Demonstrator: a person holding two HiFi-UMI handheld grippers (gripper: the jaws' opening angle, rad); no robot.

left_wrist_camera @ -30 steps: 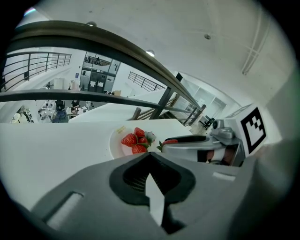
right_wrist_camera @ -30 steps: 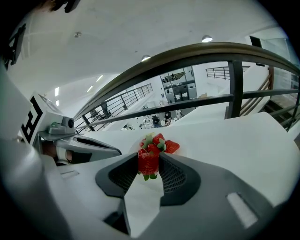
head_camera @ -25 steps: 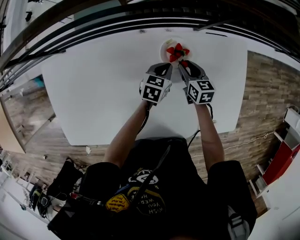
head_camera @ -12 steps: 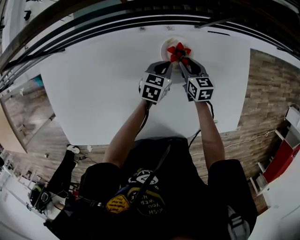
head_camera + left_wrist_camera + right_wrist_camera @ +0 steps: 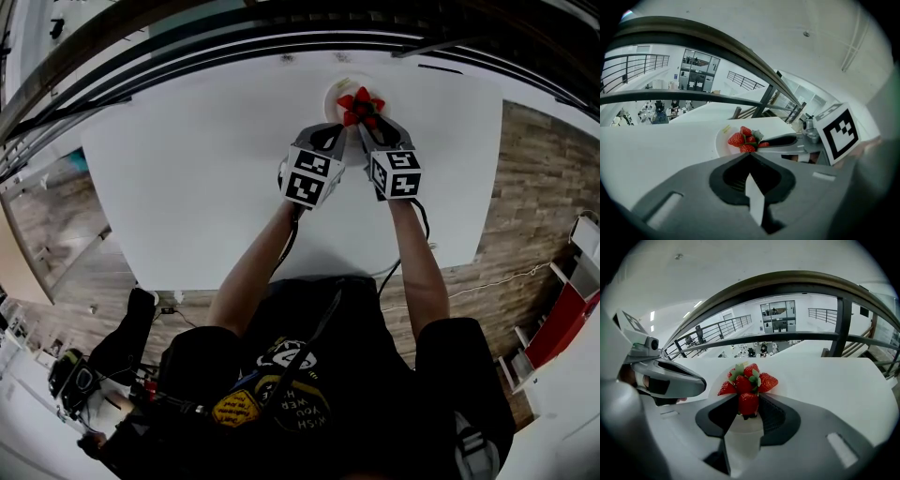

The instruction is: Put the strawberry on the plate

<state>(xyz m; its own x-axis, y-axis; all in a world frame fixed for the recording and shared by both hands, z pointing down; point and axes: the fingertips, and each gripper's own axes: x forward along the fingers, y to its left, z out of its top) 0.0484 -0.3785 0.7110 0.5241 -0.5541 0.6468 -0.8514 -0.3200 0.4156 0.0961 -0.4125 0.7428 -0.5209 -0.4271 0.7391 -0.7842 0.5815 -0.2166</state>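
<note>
Smooth white table (image 5: pixel 187 178) | round plate (image 5: pixel 723 143) | right tongs (image 5: pixel 749 398) pinch glossy red strawberry (image 5: pixel 748 406)

left tool (image 5: pixel 749 156): jaws together | plate (image 5: pixel 721 141): strawberries (image 5: pixel 737 139) heaped on it | right tool (image 5: pixel 762 143): tip at strawberries

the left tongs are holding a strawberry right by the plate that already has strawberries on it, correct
Not the left: the right tongs hold that strawberry, right by the plate that already has strawberries on it. The right gripper view shows it; the left tongs are shut and empty.
</note>
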